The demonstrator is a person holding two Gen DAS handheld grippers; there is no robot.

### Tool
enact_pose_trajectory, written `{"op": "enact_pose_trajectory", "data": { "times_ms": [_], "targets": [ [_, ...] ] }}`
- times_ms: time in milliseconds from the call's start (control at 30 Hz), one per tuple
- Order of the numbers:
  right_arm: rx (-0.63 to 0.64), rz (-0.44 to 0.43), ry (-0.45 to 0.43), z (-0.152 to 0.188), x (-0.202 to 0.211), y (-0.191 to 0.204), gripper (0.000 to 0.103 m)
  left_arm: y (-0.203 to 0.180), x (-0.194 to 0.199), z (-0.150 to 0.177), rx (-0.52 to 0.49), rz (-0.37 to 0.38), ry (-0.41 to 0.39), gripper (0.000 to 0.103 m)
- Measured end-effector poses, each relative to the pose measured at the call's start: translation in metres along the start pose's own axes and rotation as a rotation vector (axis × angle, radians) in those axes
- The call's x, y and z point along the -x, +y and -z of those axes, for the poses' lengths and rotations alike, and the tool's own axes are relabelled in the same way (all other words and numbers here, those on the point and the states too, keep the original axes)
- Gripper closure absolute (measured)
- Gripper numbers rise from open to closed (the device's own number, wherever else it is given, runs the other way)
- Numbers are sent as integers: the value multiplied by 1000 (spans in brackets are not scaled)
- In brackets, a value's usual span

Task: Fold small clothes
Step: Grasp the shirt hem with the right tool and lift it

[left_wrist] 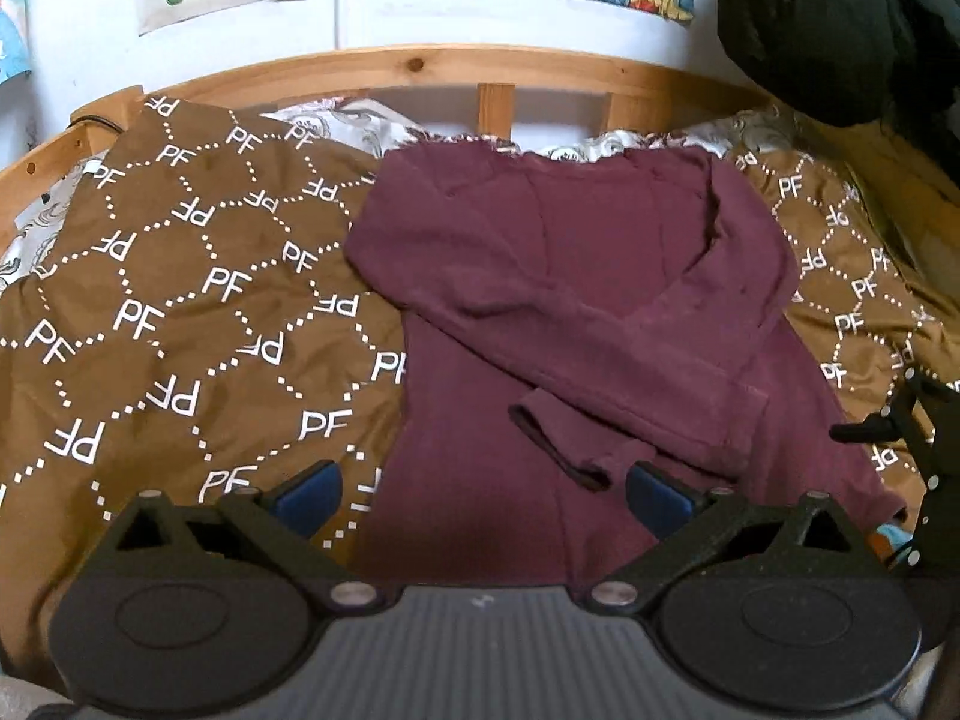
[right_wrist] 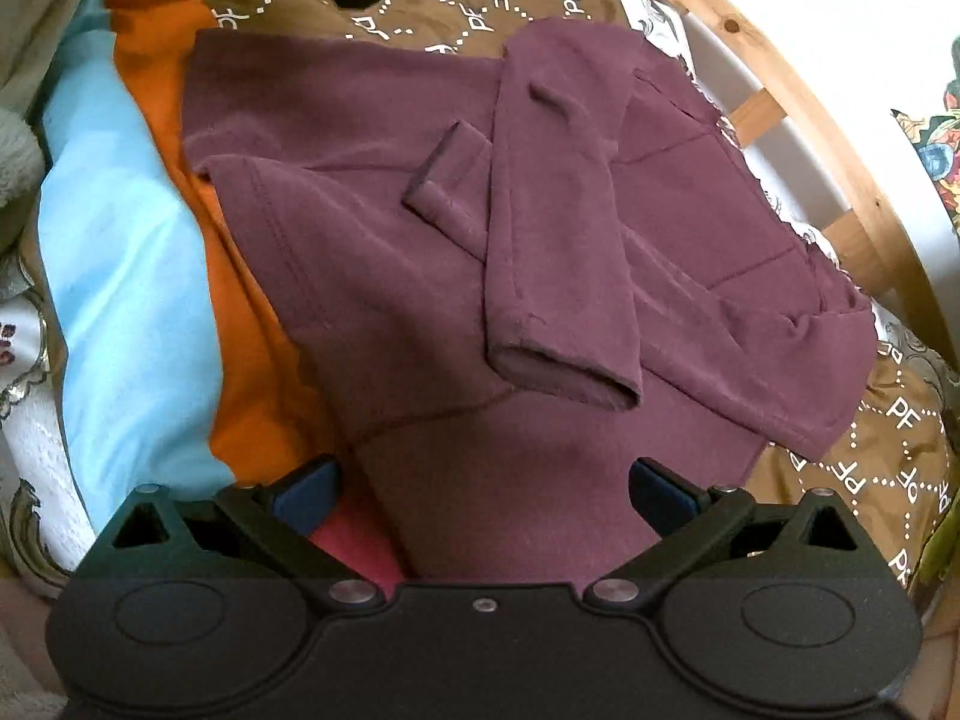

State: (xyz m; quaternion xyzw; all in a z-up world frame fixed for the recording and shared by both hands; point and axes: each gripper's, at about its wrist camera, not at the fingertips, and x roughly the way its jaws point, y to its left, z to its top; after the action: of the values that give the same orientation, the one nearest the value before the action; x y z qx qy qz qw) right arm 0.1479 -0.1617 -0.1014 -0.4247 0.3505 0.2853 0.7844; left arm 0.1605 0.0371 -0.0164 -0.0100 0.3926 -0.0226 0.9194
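A small maroon long-sleeved top (left_wrist: 540, 276) lies flat on a brown "PF" patterned bedspread (left_wrist: 180, 312), with both sleeves folded across its chest. It also shows in the right wrist view (right_wrist: 420, 240), one sleeve cuff (right_wrist: 564, 378) lying on top. My left gripper (left_wrist: 483, 495) is open and empty, over the top's lower hem. My right gripper (right_wrist: 483, 495) is open and empty, over one side edge of the top. Part of the right gripper (left_wrist: 918, 438) shows at the right edge of the left wrist view.
A wooden bed rail (left_wrist: 420, 69) runs along the far side against a white wall. A black garment (left_wrist: 840, 30) hangs at the upper right. Orange (right_wrist: 198, 180), light blue (right_wrist: 120, 300) and pink (right_wrist: 354, 546) clothes lie beside the top.
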Motion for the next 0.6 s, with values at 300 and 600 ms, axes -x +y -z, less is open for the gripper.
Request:
{"op": "enact_pose_trajectory", "data": {
  "times_ms": [300,600],
  "targets": [
    [-31,31,-44,-1,-2,-5,63,-1,-5,1,-8,13,24,1],
    [-296,-116,-109,1,4,-48,92,-50,11,16,-282,139,-54,1]
  ]
}}
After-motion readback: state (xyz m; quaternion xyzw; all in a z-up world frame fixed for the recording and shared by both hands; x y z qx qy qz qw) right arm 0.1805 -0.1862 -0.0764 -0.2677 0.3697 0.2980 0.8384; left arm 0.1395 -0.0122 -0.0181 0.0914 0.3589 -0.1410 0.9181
